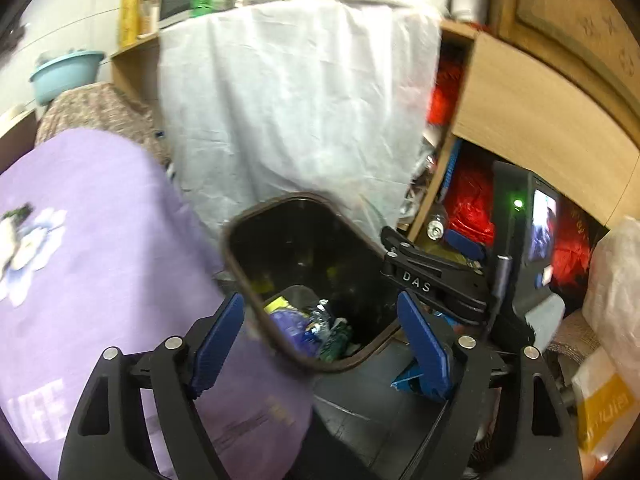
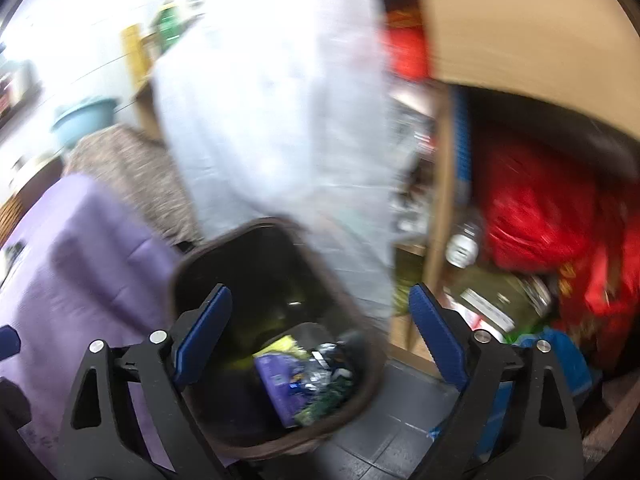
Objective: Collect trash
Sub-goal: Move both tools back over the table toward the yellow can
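The left gripper (image 1: 320, 336) has its blue fingers (image 1: 218, 344) spread wide with nothing between them, angled down over the dark trash bin (image 1: 280, 240). The right gripper (image 2: 322, 336) is likewise wide and empty, tilted down at the same bin (image 2: 224, 264); its view is smeared by motion blur. Inside the bin lies trash (image 1: 308, 328): a purple wrapper, something yellow, crinkled foil, the rest hard to make out. A purple cloth (image 1: 100, 260) hides the bin's left side. A white sheet (image 1: 288, 96) hangs behind it.
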`<state>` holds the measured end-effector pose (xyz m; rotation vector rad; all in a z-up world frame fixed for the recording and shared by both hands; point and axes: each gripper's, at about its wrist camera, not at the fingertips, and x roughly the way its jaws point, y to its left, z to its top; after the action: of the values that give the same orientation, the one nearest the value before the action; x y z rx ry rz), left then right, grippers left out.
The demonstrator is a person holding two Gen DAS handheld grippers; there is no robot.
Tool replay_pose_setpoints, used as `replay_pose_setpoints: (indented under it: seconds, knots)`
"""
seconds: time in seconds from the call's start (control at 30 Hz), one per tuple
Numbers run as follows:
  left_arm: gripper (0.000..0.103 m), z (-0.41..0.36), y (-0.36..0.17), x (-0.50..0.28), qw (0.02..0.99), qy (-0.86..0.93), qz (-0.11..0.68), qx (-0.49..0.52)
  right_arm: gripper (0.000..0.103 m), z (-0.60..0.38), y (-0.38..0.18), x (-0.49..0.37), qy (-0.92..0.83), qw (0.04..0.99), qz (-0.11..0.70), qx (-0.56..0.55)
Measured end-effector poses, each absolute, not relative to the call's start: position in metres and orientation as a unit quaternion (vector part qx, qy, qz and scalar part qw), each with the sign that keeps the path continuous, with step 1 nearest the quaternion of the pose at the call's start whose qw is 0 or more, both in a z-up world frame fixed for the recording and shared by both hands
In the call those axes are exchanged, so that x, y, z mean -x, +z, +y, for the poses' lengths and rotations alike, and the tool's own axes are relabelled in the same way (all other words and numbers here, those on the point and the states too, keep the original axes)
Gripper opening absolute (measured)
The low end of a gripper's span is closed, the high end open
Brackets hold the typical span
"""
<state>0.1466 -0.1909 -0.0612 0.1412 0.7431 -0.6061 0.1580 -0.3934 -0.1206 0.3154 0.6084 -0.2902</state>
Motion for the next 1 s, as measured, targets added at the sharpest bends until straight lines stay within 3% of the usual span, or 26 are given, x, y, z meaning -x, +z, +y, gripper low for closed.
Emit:
replay_pose_setpoints:
  seconds: [0.63, 1.0]
  knots:
    - [0.088, 0.035, -0.021, -0.129, 0.94, -0.063, 0.334, -0.022, 0.09, -0.188, -0.037, -0.222, 0.2, 0.912, 0.348, -0.081]
    - [0.097, 0.121, -0.011, -0.13, 0.941, 0.033, 0.335, -0.02, 0.091, -0.046, -0.011, -0.284, 0.29, 0.867, 0.405, 0.028]
